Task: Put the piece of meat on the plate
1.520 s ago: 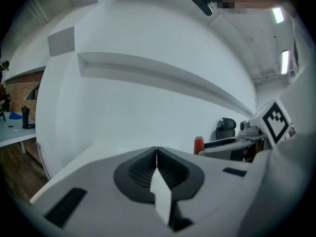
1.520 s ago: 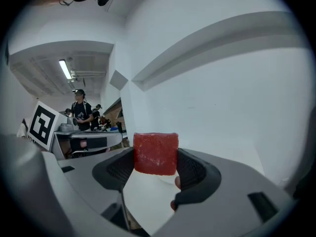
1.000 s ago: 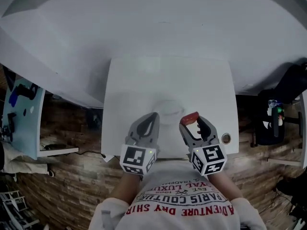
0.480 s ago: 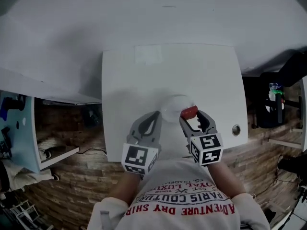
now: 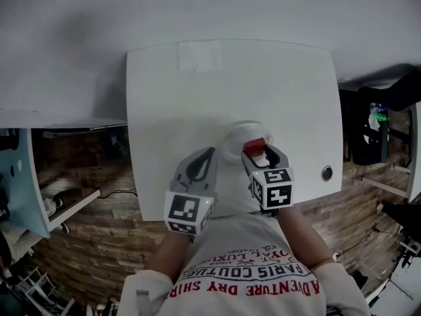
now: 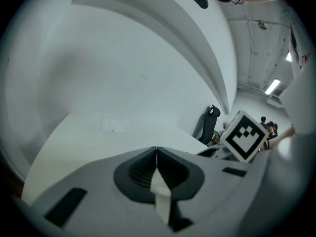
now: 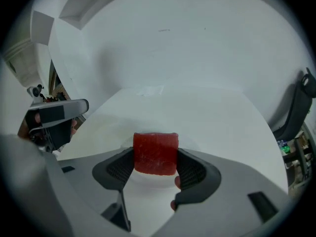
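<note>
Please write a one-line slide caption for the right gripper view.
The right gripper holds a red piece of meat over the white plate.

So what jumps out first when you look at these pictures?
The red piece of meat stands out most, clamped in the right gripper over the white plate on the white table. To its left, the left gripper is shut on nothing.

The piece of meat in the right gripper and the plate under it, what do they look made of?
Piece of meat: probably a moulded replica, plastic or rubber. It is matt, even red with faint pale streaks and very straight edges. Real meat can't be ruled out.
Plate: plain white and smooth. It could be ceramic or plastic, and the look doesn't settle which.
</note>
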### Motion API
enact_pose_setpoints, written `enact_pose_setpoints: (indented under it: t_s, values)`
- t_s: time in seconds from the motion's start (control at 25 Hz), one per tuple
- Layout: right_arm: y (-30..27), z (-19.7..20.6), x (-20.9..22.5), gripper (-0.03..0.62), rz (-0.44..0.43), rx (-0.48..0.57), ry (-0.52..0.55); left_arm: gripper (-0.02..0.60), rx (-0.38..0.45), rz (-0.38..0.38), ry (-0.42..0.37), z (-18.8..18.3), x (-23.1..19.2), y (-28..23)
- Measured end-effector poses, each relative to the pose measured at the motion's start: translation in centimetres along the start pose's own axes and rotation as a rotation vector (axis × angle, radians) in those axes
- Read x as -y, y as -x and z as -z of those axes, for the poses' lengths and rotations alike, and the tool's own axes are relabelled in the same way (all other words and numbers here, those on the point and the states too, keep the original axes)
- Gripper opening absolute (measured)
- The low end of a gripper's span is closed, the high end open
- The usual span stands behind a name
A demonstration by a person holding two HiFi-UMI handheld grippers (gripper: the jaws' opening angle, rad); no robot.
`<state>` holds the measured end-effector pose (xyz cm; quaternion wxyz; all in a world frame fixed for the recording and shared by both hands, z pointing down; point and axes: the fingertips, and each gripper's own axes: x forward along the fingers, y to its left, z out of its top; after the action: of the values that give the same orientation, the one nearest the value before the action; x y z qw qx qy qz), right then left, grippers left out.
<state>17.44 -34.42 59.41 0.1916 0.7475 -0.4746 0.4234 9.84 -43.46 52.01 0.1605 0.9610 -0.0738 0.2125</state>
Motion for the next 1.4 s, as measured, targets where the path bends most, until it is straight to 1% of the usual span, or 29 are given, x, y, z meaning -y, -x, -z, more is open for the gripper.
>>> enact_pose_setpoints:
  t_s: [0.16, 0.32, 0.52, 0.96, 1.24, 1.4]
  values:
    - [-1.7, 0.5, 0.2, 0.275, 0.013, -0.055, 0.008, 0.006, -0.021, -0.001, 0.012, 0.7, -0.7, -0.7]
    - [-2.9, 0.8, 0.3, 0.275, 0.038, -0.099, 0.012, 0.006, -0.043, 0.014, 0.020, 1.4, -1.2, -0.9]
    - [-3.7, 0.6, 0.2, 0.275, 0.045, -0.117, 0.010, 0.006, -0.069, 0.021, 0.023, 2.3, -1.6, -1.1]
    - [-4.2, 0.5, 0.1, 0.275, 0.042, -0.107, -0.027, 0.006, -0.089, 0.040, 0.011, 2.4, -2.4, -1.4]
    - [-4.5, 0.7, -0.4, 0.276, 0.011, -0.127, 0.033, 0.006, -0.082, 0.059, -0.009, 1.9, -1.9, -1.5]
    - [-3.1, 0.1, -0.5, 0.275, 0.012, -0.087, 0.011, 0.006, -0.066, 0.072, -0.034, 1.2, -1.2, -1.3]
